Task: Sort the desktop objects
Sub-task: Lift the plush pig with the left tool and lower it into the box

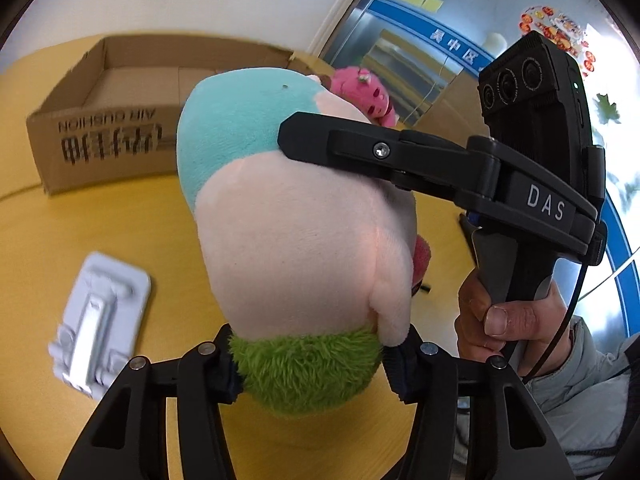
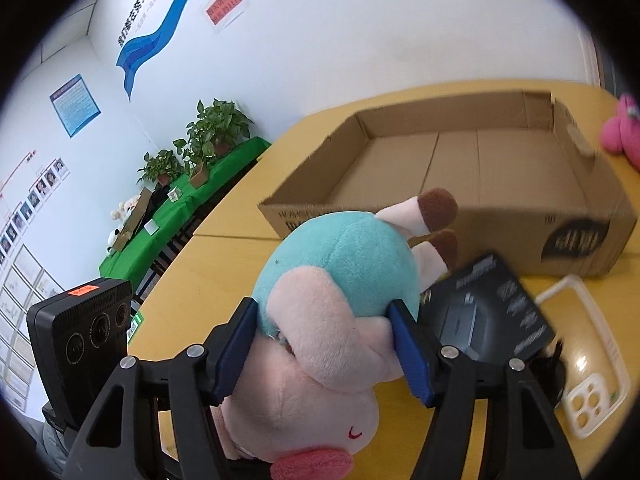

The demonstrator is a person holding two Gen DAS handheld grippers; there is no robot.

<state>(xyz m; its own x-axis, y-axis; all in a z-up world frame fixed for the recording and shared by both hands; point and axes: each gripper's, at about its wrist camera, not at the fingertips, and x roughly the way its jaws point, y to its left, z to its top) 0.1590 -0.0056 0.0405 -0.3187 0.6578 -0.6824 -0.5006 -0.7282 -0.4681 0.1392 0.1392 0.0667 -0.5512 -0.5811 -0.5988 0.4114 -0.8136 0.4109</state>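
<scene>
A plush toy (image 1: 296,240) with a pale pink body, a teal patch and a green fuzzy end hangs above the yellow table (image 1: 48,248), held from both sides. My left gripper (image 1: 312,364) is shut on the toy's green end. In the right wrist view my right gripper (image 2: 322,344) presses its blue pads into the plush toy (image 2: 336,264) where teal meets pink. In the left wrist view a right gripper finger (image 1: 320,140) lies against the toy's upper side. The open cardboard box (image 2: 500,236) stands just behind the toy.
The cardboard box (image 1: 104,140) has nothing in it. A pink plush (image 1: 364,92) lies to its right. A white stand (image 1: 100,320) lies on the table at the left. A black package (image 2: 492,312) and a clear phone case (image 2: 592,360) lie under the toy's right. A hand (image 1: 496,320) grips the right tool.
</scene>
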